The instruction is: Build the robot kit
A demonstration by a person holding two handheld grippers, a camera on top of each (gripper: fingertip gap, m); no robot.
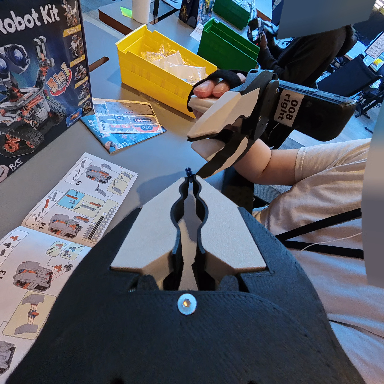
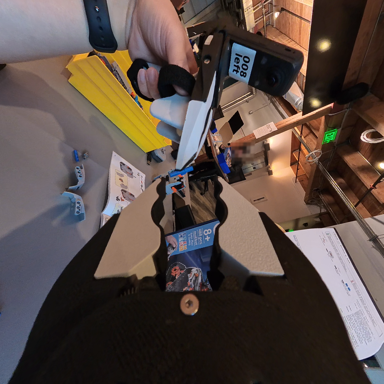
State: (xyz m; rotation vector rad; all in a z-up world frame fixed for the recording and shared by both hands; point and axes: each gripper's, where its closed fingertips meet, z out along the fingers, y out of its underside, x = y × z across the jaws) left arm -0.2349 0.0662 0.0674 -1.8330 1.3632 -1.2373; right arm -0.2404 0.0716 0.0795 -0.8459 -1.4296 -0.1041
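Left wrist view: my left gripper (image 1: pixel 189 180), frame centre, has its fingers nearly closed, pinching a tiny blue pin (image 1: pixel 188 172) at the very tips; the right gripper's (image 1: pixel 198 176) lower tip sits just beside it, w/ the instruction sheet (image 1: pixel 68 209) at left and a yellow bin (image 1: pixel 158 81) upper centre on the desk (image 1: pixel 158 153). Right wrist view: my right gripper (image 2: pixel 188 182) is spread wide, holding nothing, and the left one comes down from above clamped on the pin, next to a small grey-orange assembly (image 2: pixel 175 186) between my tips; can't tell what supports it. Pin looks light, stiff, slick plastic, so I'd hold mid-shaft.
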